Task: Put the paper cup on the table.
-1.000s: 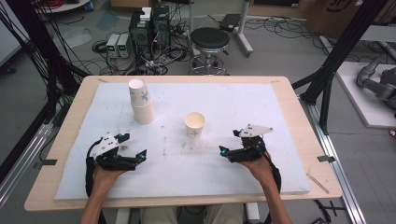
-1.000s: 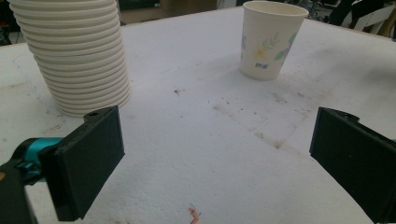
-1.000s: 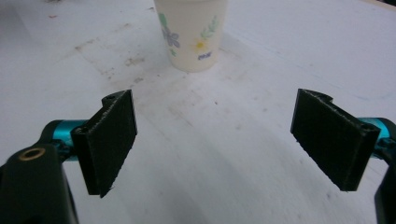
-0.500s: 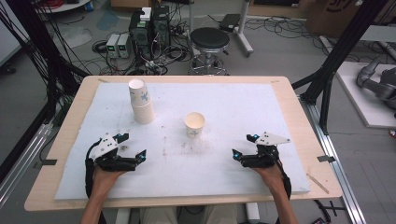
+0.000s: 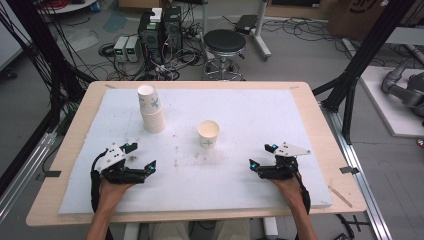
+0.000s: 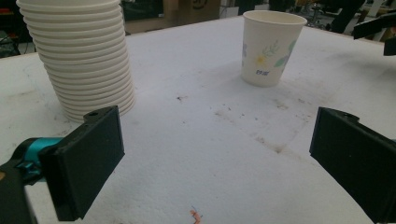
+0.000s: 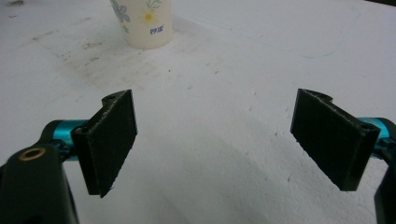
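A tall stack of nested white paper cups (image 5: 151,107) stands at the back left of the white mat (image 5: 260,115). A single flower-printed paper cup (image 5: 208,133) stands upright near the middle. My left gripper (image 5: 143,156) rests low at the front left, open, nothing between its jaws. In the left gripper view (image 6: 217,154) the stack (image 6: 81,56) is just beyond its left jaw and the single cup (image 6: 271,46) farther off to the right. My right gripper (image 5: 259,156) sits at the front right, open and empty (image 7: 215,140), with the single cup (image 7: 142,21) ahead to its left.
The mat covers a wooden table (image 5: 325,130) whose bare rim shows all round. The mat has faint dirt marks (image 5: 192,157) near its middle. A stool (image 5: 225,45) and electronics boxes stand on the floor behind the table.
My right gripper has moved a little to the right and toward the table's front edge, away from the single cup. The left gripper and both cups have stayed put.
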Demonstrator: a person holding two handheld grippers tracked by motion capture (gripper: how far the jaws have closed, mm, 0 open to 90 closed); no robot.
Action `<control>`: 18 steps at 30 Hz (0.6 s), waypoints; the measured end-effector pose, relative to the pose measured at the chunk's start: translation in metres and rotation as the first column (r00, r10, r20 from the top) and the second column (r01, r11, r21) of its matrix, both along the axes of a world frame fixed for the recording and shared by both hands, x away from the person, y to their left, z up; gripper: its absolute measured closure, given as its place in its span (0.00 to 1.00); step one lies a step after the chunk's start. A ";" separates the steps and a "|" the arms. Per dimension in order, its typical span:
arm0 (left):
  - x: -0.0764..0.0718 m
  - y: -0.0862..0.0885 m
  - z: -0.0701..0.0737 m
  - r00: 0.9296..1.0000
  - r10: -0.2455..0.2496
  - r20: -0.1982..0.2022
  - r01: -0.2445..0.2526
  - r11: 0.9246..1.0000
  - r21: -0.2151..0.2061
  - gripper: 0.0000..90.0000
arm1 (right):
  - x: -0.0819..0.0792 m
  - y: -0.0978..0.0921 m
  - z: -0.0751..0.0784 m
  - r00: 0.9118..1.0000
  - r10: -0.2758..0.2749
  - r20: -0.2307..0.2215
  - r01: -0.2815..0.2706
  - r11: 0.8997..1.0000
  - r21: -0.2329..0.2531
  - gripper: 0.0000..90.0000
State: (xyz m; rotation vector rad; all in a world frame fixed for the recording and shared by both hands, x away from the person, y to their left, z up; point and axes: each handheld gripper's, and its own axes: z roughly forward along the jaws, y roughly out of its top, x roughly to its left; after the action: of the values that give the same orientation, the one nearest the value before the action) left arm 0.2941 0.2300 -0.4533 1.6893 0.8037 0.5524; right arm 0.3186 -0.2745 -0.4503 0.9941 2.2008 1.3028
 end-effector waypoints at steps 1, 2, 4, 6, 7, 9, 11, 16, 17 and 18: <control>0.000 0.000 0.000 1.000 -0.001 0.000 0.001 1.000 -0.002 0.03 | 0.000 0.000 0.000 1.000 0.000 -0.004 0.000 1.000 0.004 0.17; 0.000 0.000 0.000 1.000 -0.004 0.000 0.004 1.000 -0.004 0.03 | 0.000 -0.001 0.000 1.000 0.000 -0.007 0.000 1.000 0.007 0.17; 0.000 0.001 0.000 1.000 -0.005 0.000 0.005 1.000 -0.008 0.03 | 0.000 -0.001 0.000 1.000 0.001 -0.006 -0.001 1.000 0.006 0.17; 0.000 0.001 0.000 1.000 -0.005 0.000 0.005 1.000 -0.014 0.03 | 0.000 0.000 -0.001 1.000 0.012 -0.002 -0.012 1.000 0.002 0.17; 0.000 0.001 0.000 1.000 -0.004 0.002 0.004 1.000 -0.011 0.03 | -0.001 0.000 -0.001 1.000 0.016 0.001 -0.016 1.000 -0.001 0.17; 0.000 0.001 0.000 1.000 -0.005 -0.001 0.005 1.000 -0.013 0.03 | -0.001 0.000 -0.001 1.000 0.016 0.005 -0.016 1.000 0.002 0.17; -0.001 0.001 0.000 1.000 -0.004 0.001 0.004 1.000 -0.012 0.03 | -0.001 -0.001 -0.001 1.000 0.009 0.000 -0.009 1.000 0.008 0.17; 0.000 0.001 0.000 1.000 -0.004 0.000 0.004 1.000 -0.012 0.03 | -0.002 0.000 -0.001 1.000 0.009 0.009 -0.009 1.000 0.001 0.17; 0.000 0.001 0.000 1.000 -0.005 -0.003 0.005 1.000 -0.013 0.03 | -0.002 0.000 -0.001 1.000 0.010 0.013 -0.010 1.000 0.000 0.17; 0.000 0.001 0.000 1.000 -0.003 -0.003 0.003 1.000 -0.013 0.03 | -0.002 0.000 -0.001 1.000 0.010 0.013 -0.010 1.000 -0.001 0.17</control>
State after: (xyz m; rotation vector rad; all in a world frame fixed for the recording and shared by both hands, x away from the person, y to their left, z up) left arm 0.2943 0.2310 -0.4536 1.6795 0.8049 0.5419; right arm 0.3167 -0.2743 -0.4512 0.9726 2.1990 1.3095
